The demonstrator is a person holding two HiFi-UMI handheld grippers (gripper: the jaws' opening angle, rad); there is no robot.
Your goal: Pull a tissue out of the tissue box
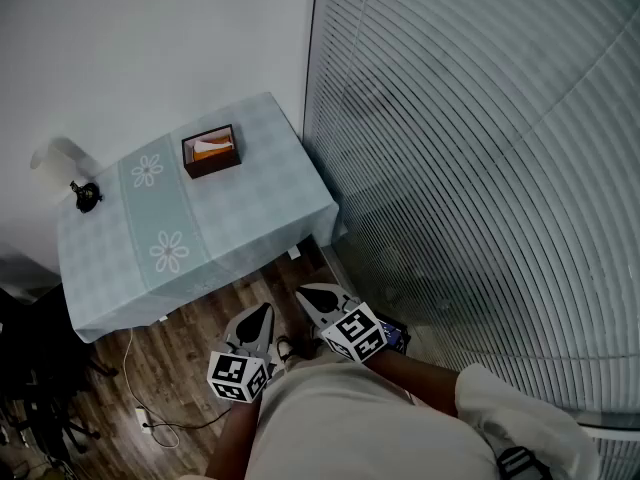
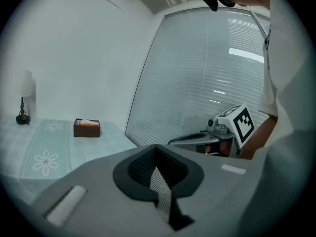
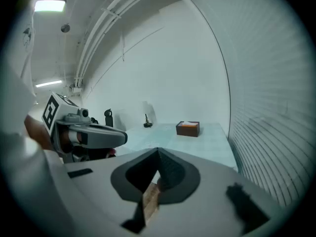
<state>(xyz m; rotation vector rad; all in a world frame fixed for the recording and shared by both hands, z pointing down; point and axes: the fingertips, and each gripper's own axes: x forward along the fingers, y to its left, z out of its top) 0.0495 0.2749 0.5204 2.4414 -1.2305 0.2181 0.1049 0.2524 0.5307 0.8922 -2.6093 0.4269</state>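
A brown tissue box [image 1: 211, 152] with a white tissue showing at its top stands near the far right of a table [image 1: 240, 218] under a pale checked cloth. It also shows small and distant in the left gripper view as the tissue box [image 2: 87, 128] and in the right gripper view as the tissue box [image 3: 188, 128]. Both grippers hang low near the person's body, well short of the table. My left gripper [image 1: 263, 310] [image 2: 157, 147] has its jaws together, with nothing held. My right gripper [image 1: 304, 292] [image 3: 158, 151] is likewise shut and empty, side by side with the left.
A white lamp [image 1: 58, 161] and a small dark ornament [image 1: 87, 197] stand at the table's far left. Slatted blinds [image 1: 480, 168] run along the right side. A cable [image 1: 150, 418] lies on the wooden floor, with dark clutter [image 1: 30, 388] at the left.
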